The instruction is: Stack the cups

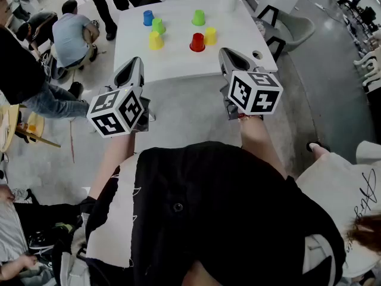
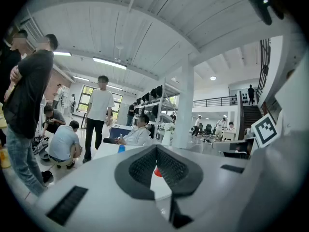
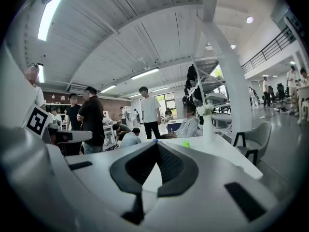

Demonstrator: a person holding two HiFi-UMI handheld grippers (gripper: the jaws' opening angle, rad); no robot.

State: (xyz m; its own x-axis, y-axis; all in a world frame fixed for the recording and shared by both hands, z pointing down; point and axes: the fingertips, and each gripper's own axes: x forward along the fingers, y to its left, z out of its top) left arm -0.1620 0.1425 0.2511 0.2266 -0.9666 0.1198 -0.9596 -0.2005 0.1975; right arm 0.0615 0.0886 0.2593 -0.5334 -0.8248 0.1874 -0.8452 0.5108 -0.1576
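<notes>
Short of table (image 1: 178, 67) edge: left gripper (image 1: 136, 61), right gripper (image 1: 227, 52) closed, empty; cups (image 1: 197, 42) spread beyond.

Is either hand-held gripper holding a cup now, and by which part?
Nothing is held: the left hand-held gripper and the right hand-held gripper are both shut and empty.

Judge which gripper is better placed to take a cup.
Right, narrowly. Both are shut; the right gripper has the red cup and right yellow cup just ahead, the left gripper only the left yellow cup.
</notes>
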